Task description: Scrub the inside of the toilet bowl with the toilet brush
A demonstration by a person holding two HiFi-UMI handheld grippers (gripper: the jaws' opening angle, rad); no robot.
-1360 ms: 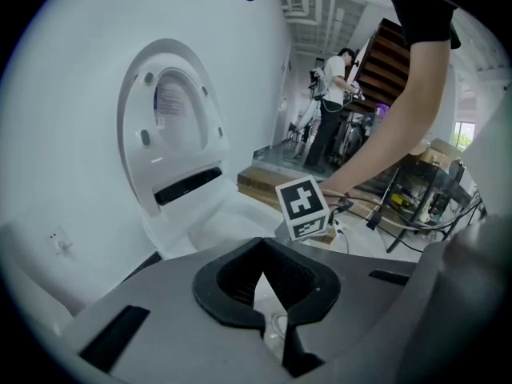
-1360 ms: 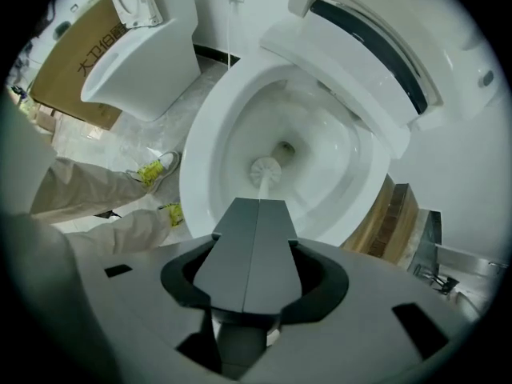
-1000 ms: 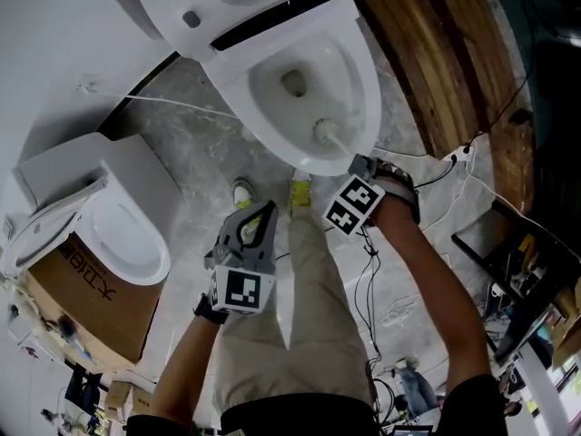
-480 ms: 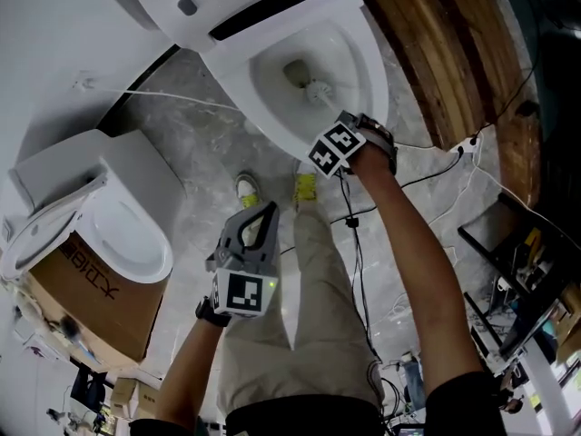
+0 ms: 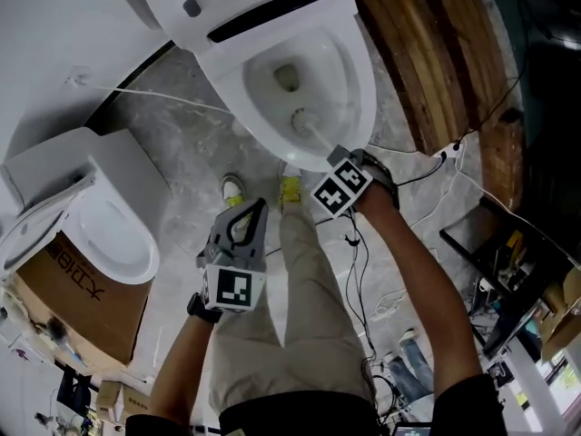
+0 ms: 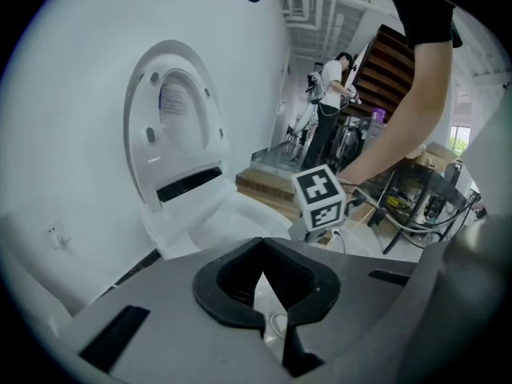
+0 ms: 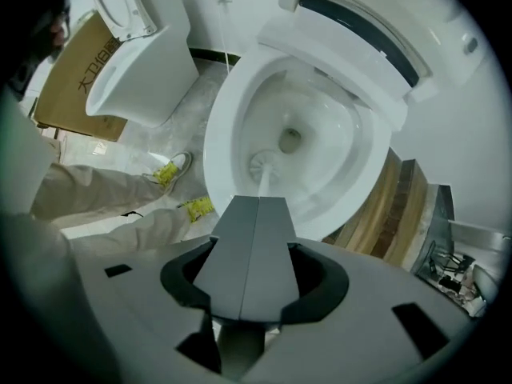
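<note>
White brush [image 5: 305, 123] lies head-first inside the bowl [image 5: 361, 80], upper centre, its handle running down-right into the right claw [image 5: 338, 155], clamped on it. Left claw [image 5: 254, 209], closed and empty, hangs farther away.

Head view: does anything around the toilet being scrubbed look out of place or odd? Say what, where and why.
Yes. A second toilet stands on or against a cardboard box, left of the toilet bowl in use, which is odd for a bathroom. Cables trail loose across the marble floor, a likely trip risk.
</note>
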